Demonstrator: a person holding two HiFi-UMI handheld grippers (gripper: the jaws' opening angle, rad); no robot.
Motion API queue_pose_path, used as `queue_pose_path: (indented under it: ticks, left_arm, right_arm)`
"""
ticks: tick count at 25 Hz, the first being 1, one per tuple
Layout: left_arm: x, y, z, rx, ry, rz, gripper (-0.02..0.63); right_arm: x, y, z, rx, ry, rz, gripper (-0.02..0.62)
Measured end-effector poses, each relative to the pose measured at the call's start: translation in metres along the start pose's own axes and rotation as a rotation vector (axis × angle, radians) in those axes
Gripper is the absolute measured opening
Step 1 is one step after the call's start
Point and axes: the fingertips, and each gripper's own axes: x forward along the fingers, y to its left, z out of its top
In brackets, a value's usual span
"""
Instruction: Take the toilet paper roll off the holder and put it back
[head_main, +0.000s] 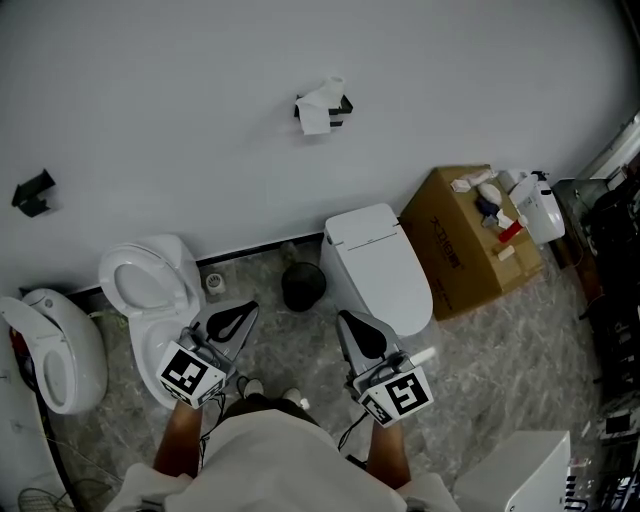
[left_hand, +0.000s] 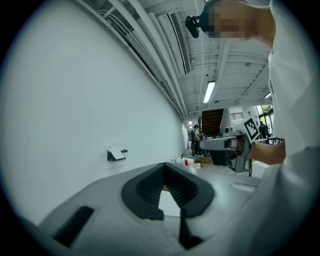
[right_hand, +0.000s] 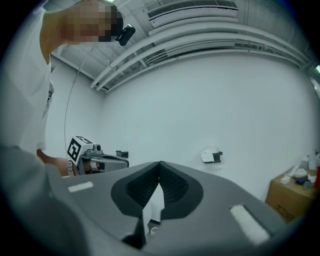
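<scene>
The white toilet paper roll sits on a black holder on the white wall, with a loose sheet hanging over it. It also shows small in the left gripper view, as the roll, and in the right gripper view, as the roll. My left gripper is held low near the person's body, far from the roll. Its jaws are shut with nothing between them. My right gripper is beside it, also shut and empty. Both point toward the wall.
A toilet with its seat open stands at the left, a closed toilet at the middle. A black round bin sits between them. A cardboard box with bottles is at the right. A second black wall bracket is at the far left.
</scene>
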Motion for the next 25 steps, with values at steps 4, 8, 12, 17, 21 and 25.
queue_pose_path:
  ticks: [4, 8, 12, 17, 21, 25]
  left_arm:
    - [0.005, 0.0, 0.003, 0.01, -0.004, 0.002, -0.002]
    - [0.013, -0.002, 0.001, 0.013, 0.008, 0.009, -0.002]
    - [0.025, -0.004, 0.0, 0.031, 0.016, 0.017, -0.002]
    - [0.041, -0.001, -0.003, 0.027, 0.025, 0.053, -0.002]
    - [0.056, 0.0, -0.002, 0.032, 0.026, 0.066, -0.002]
    - [0.07, 0.002, -0.004, 0.036, 0.035, 0.063, -0.002]
  right_arm:
    - [-0.001, -0.008, 0.002, -0.029, -0.001, -0.021, 0.008]
    - [-0.003, -0.018, -0.003, -0.057, 0.018, -0.037, 0.008]
    - [-0.004, -0.03, -0.008, -0.042, 0.034, -0.022, 0.008]
    - [-0.01, -0.051, -0.01, -0.034, 0.032, -0.007, 0.008]
    - [-0.013, -0.071, -0.011, -0.019, 0.021, -0.007, 0.008]
    - [-0.008, -0.083, -0.014, -0.007, 0.016, 0.004, 0.008]
